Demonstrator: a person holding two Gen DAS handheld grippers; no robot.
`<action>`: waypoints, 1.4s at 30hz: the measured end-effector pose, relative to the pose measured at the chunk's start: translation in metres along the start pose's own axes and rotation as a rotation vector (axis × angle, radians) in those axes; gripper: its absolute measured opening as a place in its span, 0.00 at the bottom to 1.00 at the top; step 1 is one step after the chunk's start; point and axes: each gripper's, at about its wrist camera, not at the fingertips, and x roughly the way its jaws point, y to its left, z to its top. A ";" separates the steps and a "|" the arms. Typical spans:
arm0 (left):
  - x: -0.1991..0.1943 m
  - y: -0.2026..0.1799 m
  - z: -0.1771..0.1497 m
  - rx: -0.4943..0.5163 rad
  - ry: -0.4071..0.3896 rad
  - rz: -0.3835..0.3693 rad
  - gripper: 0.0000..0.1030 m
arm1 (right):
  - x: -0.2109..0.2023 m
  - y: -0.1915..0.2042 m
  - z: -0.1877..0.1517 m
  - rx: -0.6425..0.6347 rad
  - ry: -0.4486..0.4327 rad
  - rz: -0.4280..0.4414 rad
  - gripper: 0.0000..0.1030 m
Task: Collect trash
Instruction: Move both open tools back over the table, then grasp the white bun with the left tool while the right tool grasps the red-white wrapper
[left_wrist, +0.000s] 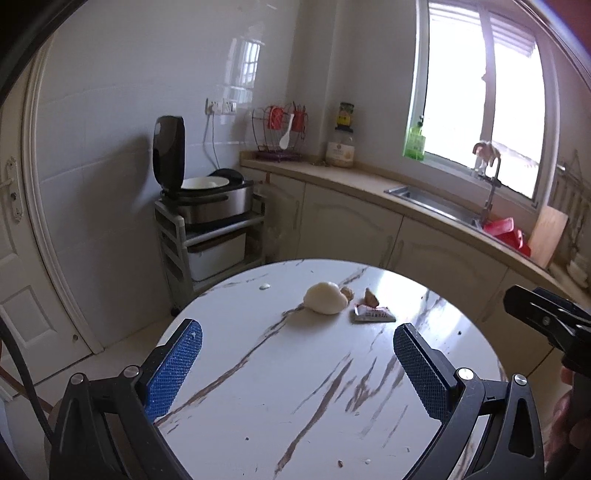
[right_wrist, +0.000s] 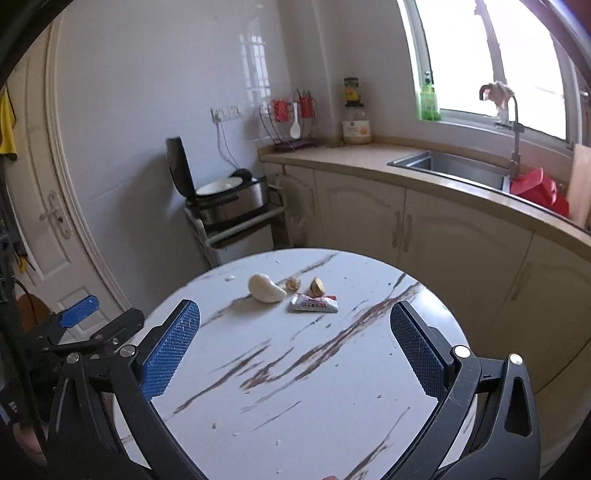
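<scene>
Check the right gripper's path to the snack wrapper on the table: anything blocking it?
Nothing visible does. The right gripper is open above bare marble table, and the wrapper lies ahead, flat. The white lump sits to its left and two small scraps just behind it, none in front.

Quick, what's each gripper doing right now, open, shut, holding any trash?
Left gripper: open, holding nothing, above the round white marble-patterned table.
Right gripper: open, holding nothing, above the same table.

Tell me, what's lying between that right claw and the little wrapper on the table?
Nothing: only bare marble tabletop separates the open right claw from the wrapper, as the right wrist view shows.
</scene>
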 end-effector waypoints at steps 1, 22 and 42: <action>0.008 0.000 0.003 0.000 0.010 0.002 0.99 | 0.008 -0.003 0.000 -0.001 0.020 -0.008 1.00; 0.278 -0.027 0.089 0.016 0.285 -0.042 0.99 | 0.215 -0.058 -0.024 -0.022 0.399 -0.043 1.00; 0.394 -0.019 0.118 0.039 0.337 -0.147 0.60 | 0.254 -0.044 -0.025 -0.108 0.413 0.004 1.00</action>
